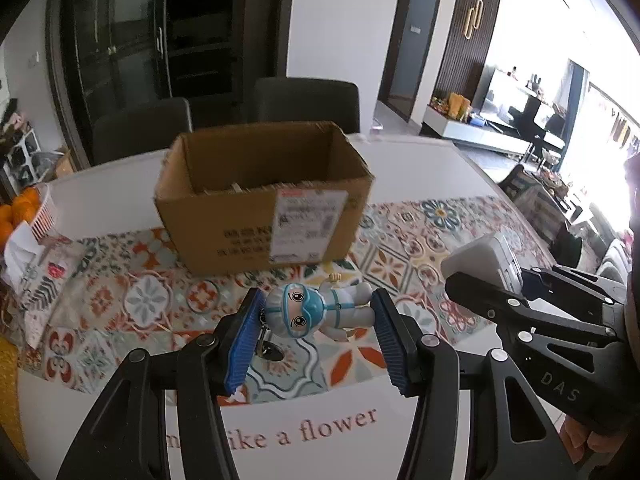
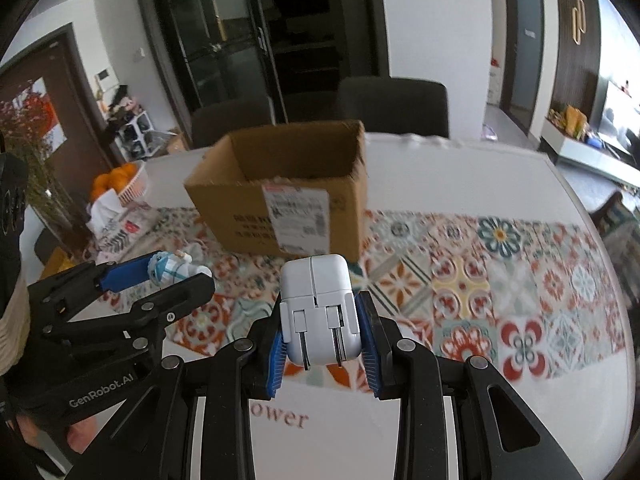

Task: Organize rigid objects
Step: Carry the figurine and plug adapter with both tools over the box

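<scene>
My left gripper is shut on a small blue-and-white doll figurine, held sideways above the patterned table runner; it also shows in the right wrist view. My right gripper is shut on a white power adapter with its two prongs pointing back at the camera; the adapter also shows in the left wrist view. An open cardboard box stands on the table beyond both grippers and also appears in the right wrist view.
A round white table carries a colourful tiled runner. A basket of oranges and some packets sit at the left. Two dark chairs stand behind the box.
</scene>
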Demonstrator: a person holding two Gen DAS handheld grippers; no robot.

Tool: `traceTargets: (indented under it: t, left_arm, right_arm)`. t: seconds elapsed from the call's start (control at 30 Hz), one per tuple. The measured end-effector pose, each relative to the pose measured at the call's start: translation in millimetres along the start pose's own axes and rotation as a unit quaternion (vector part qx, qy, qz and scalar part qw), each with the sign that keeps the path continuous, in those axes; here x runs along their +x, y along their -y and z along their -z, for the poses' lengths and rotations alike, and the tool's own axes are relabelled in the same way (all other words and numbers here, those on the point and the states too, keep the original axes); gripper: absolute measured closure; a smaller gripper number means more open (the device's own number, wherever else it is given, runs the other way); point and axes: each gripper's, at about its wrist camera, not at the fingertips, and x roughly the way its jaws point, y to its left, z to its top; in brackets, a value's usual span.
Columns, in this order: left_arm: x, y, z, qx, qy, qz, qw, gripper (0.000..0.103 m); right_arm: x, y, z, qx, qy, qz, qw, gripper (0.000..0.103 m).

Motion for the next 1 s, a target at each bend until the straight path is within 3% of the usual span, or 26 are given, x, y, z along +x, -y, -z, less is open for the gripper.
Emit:
traceTargets:
  t: [0.43, 0.8, 1.0]
  left_arm:
    - [-20, -29, -37, -0.005, 0.043, -0.042, 0.9982, 0.049]
    - [-22, -51, -81, -0.005, 0.072, -0.05, 0.9962, 0.049]
    - [-14, -57, -102, 0.006, 0.078, -0.062, 0.995, 0.049]
  right_arm:
    - [10, -24, -48, -0.029, 0.031, -0.025, 0.999, 0.071]
    - [14, -41, -100, -0.058, 0.066, -0.026, 0.996, 0.071]
    - [24, -47, -121, -0.071, 0.064, -0.02, 0.995, 0.071]
